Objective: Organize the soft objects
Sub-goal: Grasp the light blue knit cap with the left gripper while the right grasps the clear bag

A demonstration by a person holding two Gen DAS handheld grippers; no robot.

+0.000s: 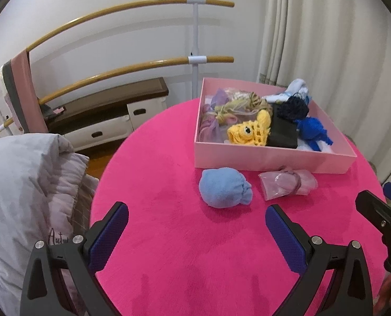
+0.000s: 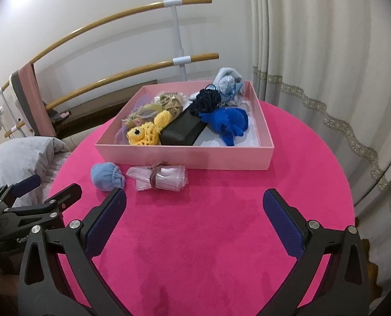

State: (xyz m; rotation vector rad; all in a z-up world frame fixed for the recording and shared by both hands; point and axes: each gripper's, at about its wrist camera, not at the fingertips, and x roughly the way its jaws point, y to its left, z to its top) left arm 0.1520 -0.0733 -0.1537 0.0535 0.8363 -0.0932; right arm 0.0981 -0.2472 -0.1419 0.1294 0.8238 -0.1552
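A: Surface: a round counter (image 2: 221, 237) under a bright pink plush cover; beyond it a white wall, two curved wooden rails (image 1: 153, 64) on a white post, a low dark-topped cabinet with white drawers (image 1: 111, 115), and cream pleated curtains (image 2: 313, 79) with a lace band at the right.

B: And the left edge?

A: A grey quilted bedding heap (image 1: 24, 184) beside the counter; a pink and grey cloth (image 1: 24, 84) draped over the rails.

B: Task items?

A: A pink box (image 2: 184, 155) on the far half of the counter, holding a yellow crocheted toy (image 2: 145, 133), a black case (image 2: 182, 131), a royal-blue knitted piece (image 2: 227, 122), a dark navy bundle (image 2: 207, 100), pale blue socks (image 2: 227, 84) and tan and lilac fabrics (image 2: 166, 102); outside it, on the cover just in front of the near wall, a light blue sock ball (image 1: 223, 191) and, just beside that, a clear plastic roll tied with a band (image 1: 287, 184).

B: Claw states?

A: Left claw (image 1: 196, 233): fingers spread wide, blue pads facing inward, nothing between them, above bare cover short of the sock ball; right claw (image 2: 194, 222): equally wide, holding nothing, above the cover near the plastic roll.

B: Legible writing?

A: Script on the bedding beginning "A", the rest unreadable; partial white lettering on the left claw body seen from the right wrist, too cropped to read.
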